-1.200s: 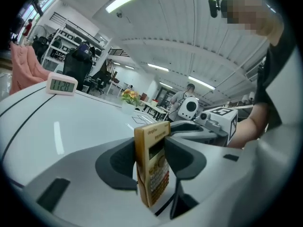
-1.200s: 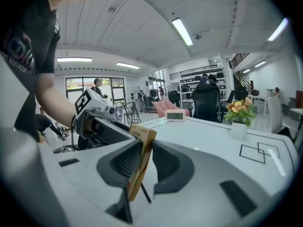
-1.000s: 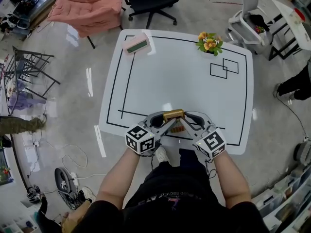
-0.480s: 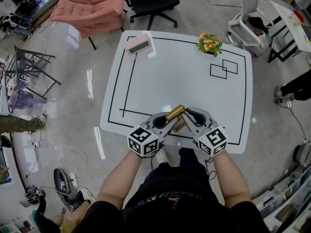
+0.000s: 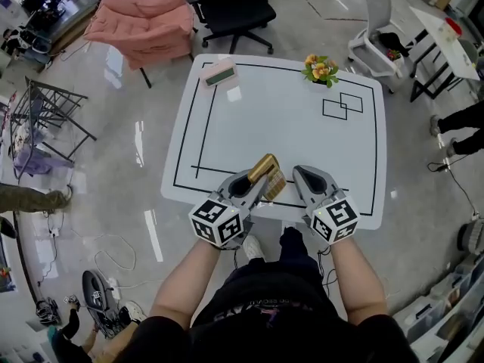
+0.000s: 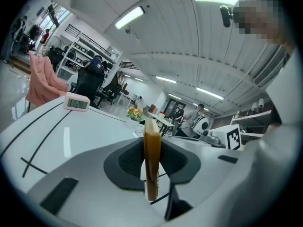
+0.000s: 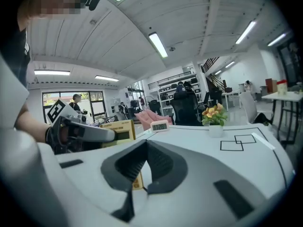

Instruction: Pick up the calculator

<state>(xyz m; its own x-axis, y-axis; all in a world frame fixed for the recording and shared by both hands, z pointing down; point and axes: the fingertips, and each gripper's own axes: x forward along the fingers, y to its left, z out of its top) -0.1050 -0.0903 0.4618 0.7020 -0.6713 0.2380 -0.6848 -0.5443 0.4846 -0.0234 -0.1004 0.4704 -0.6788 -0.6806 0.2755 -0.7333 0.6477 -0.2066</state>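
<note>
The gold calculator (image 5: 265,174) is off the white table (image 5: 265,119), tilted up near its front edge. My left gripper (image 5: 257,184) is shut on it; its jaws have just been closing with the calculator between them. In the left gripper view the calculator (image 6: 151,145) stands edge-on between the pads of the left gripper (image 6: 152,174). My right gripper (image 5: 303,175) hovers just to the right of the calculator, apart from it. Its jaws meet with nothing between them in the right gripper view (image 7: 146,148), where the calculator (image 7: 118,129) shows at the left.
A pink digital clock (image 5: 220,72) sits at the table's far left corner and a small flower pot (image 5: 321,69) at the far right. Two taped squares (image 5: 342,104) lie near the pot. Beyond the table stand a black office chair (image 5: 231,2) and a pink-draped chair (image 5: 144,25).
Both grippers rose from the table's front edge. The calculator came up with the left gripper and tilted. The right gripper let go, shut and drew off to the right.
</note>
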